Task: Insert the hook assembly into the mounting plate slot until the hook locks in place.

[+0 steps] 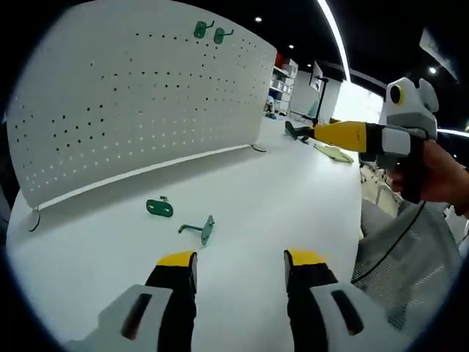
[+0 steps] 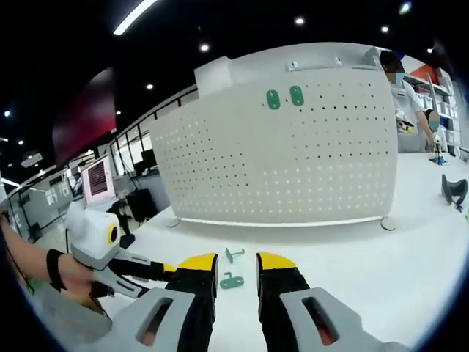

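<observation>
Two hooks (image 1: 179, 218) on table (image 1: 293, 198) before pegboard (image 1: 139, 95).

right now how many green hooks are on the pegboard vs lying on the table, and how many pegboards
green hooks on the pegboard: 2
green hooks on the table: 2
white pegboard: 1
total: 5

I see two green hooks lying loose on the white table ahead of my left jaws: one (image 1: 160, 207) flat on its plate, the other (image 1: 201, 229) tipped, peg sideways. Beyond stands the white pegboard (image 1: 132, 95), upright, two green hooks (image 1: 211, 31) mounted near its top.
</observation>
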Demonstrator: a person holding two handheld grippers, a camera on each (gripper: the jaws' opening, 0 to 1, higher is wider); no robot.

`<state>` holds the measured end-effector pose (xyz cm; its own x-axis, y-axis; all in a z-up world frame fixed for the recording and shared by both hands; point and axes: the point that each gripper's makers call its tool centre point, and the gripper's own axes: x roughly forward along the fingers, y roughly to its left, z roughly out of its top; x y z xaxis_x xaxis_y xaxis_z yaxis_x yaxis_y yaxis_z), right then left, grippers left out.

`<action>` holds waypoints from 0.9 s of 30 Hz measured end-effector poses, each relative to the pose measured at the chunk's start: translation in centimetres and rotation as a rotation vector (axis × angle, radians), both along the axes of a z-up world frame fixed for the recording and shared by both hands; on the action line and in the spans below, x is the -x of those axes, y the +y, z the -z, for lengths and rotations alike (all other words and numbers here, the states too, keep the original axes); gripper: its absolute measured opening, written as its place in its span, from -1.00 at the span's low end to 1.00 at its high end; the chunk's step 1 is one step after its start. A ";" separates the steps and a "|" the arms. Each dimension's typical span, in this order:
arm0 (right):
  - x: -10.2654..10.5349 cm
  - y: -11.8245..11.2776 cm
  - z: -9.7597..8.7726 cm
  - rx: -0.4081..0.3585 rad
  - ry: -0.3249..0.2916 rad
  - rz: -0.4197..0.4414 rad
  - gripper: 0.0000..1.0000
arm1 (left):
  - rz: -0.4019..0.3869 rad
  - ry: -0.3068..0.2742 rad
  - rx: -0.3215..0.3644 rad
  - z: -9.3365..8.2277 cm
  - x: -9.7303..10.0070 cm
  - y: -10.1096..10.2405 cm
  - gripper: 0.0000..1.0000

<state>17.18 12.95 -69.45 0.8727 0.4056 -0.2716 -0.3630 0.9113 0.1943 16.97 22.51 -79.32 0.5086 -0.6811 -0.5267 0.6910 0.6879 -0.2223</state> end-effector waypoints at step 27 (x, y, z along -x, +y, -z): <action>0.5 -1.1 1.6 -0.025 0.033 0.046 -0.60 | -0.120 0.060 -0.066 2.4 -3.1 -0.6 -0.27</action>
<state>16.65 11.82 -71.08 0.8815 0.3722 -0.2906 -0.3139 0.9216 0.2282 20.11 21.95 -81.70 0.5501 -0.5807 -0.6002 0.5900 0.7789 -0.2128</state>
